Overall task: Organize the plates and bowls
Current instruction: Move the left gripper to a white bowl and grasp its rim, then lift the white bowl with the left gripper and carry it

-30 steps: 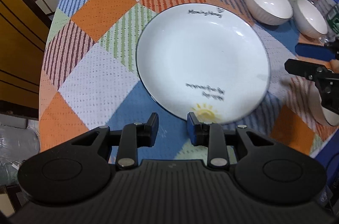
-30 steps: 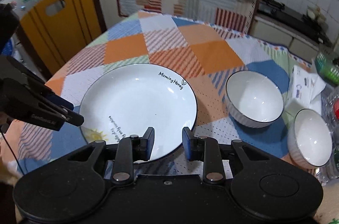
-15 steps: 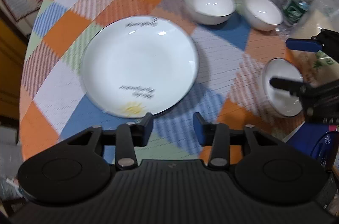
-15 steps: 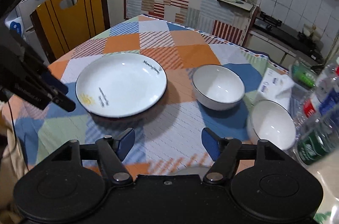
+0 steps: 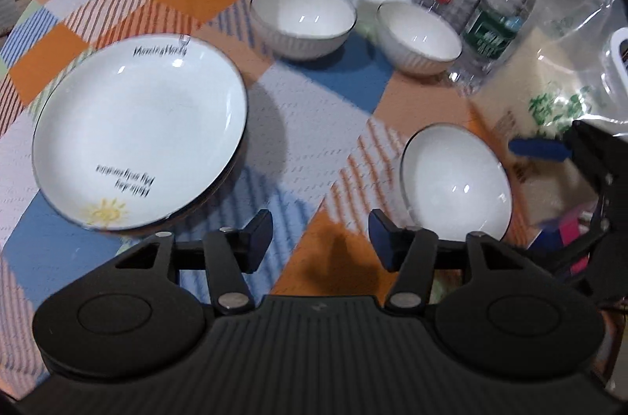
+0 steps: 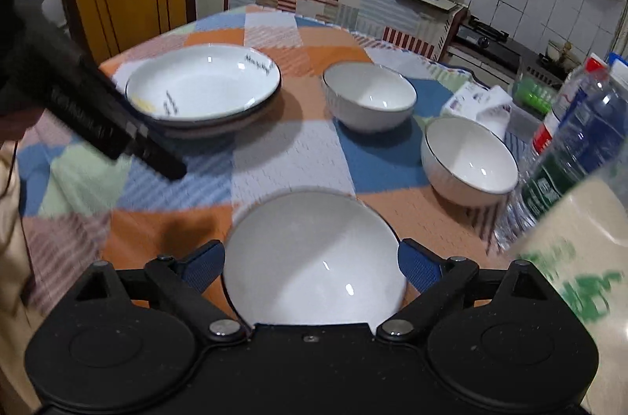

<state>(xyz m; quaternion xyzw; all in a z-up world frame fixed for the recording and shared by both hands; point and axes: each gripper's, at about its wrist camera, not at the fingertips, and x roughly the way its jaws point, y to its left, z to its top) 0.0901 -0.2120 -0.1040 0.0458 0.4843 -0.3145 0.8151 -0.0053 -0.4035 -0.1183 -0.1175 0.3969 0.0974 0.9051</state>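
The right gripper point(image 6: 312, 268) is sitting wide around the near bowl point(image 6: 314, 262), right of the plate point(image 6: 204, 85), while the left gripper point(image 5: 320, 238) is gaping empty.

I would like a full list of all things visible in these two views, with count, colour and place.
plates: apparently two stacked, white, table's left
bowls: three, white; two at back, one nearest between the right gripper's fingers
tablecloth: one, orange-blue-white patchwork, covers table
water bottles: several, clear, far right
plastic bag: one, clear, green print, right
chair: one, yellow-brown, behind table
left gripper: black, open
right gripper: black, open
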